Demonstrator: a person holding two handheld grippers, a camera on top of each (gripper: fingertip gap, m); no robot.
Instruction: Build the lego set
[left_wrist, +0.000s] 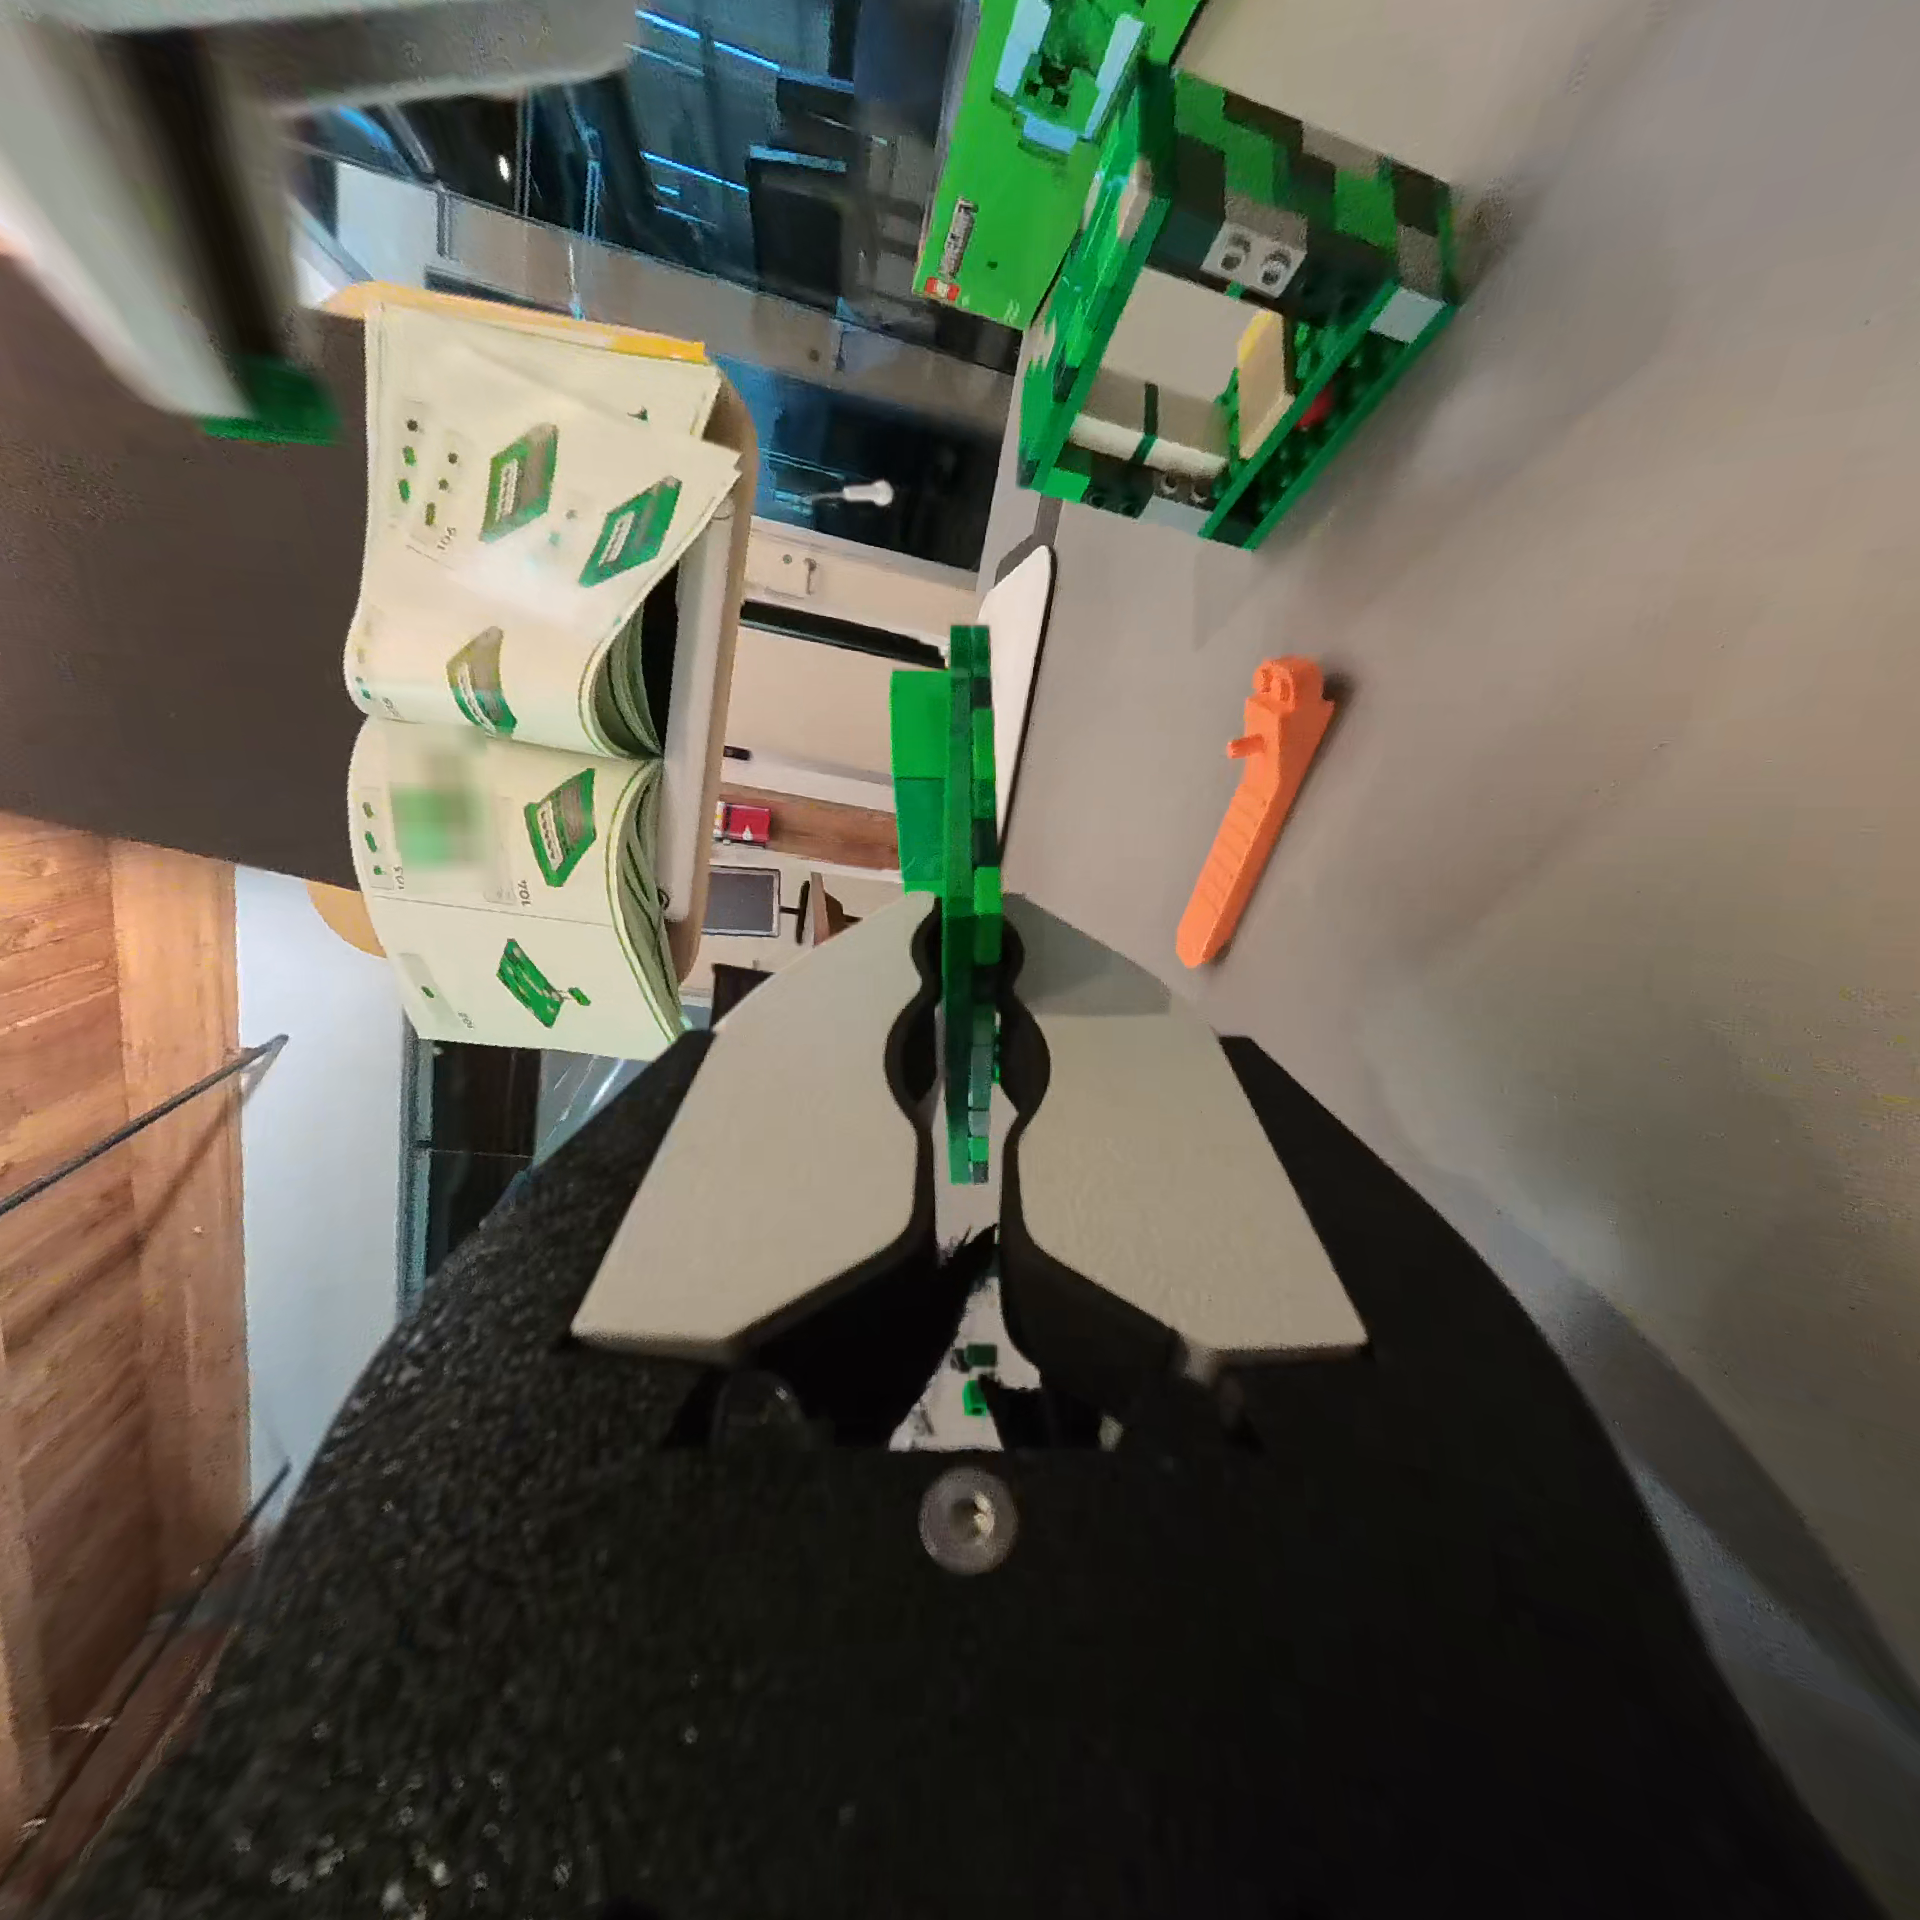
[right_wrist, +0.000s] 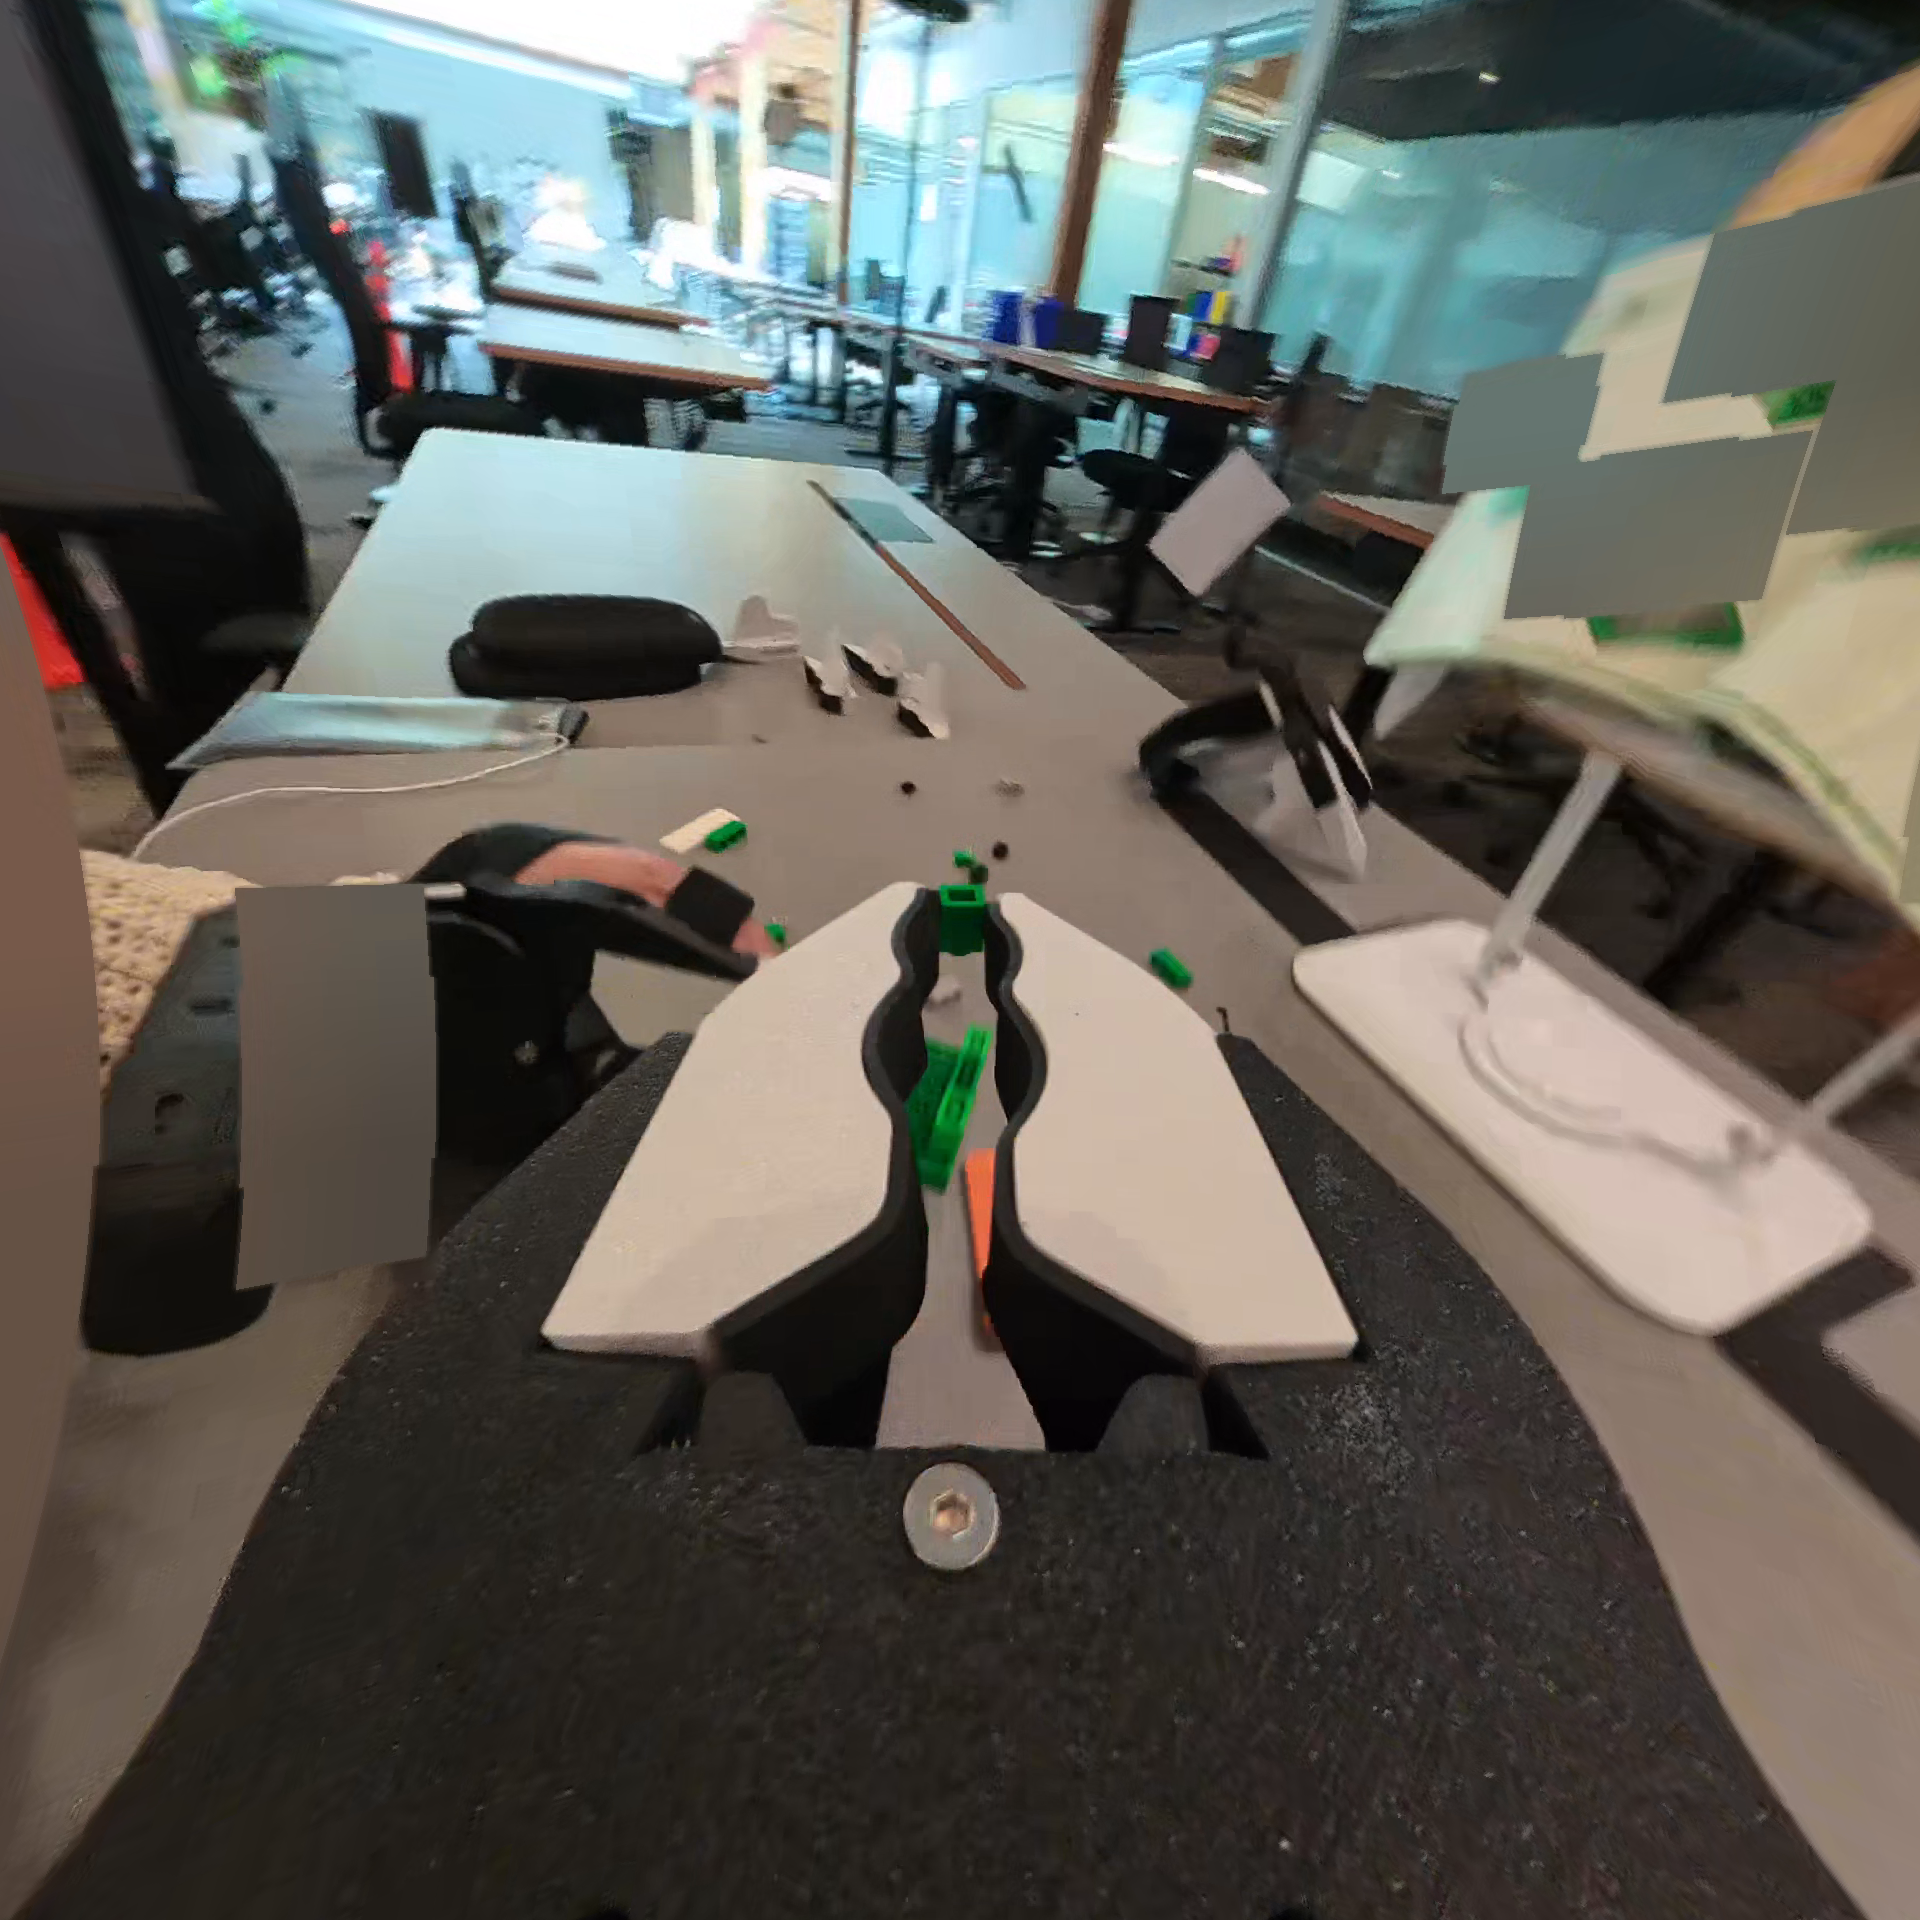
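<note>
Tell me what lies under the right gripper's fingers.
Under the right gripper, which pinches a small green brick, the grey table shows a green plate assembly and an orange piece; the fingers cover their remaining parts.

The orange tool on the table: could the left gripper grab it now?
Probably not: the left gripper is already shut on a green plate assembly, so its jaws are full. The orange tool lies uncovered nearby.

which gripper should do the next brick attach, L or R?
Right, probably. The right gripper already pinches a small green brick at its tips, while the left gripper clamps the green plate assembly edge-on, steadying it.
</note>
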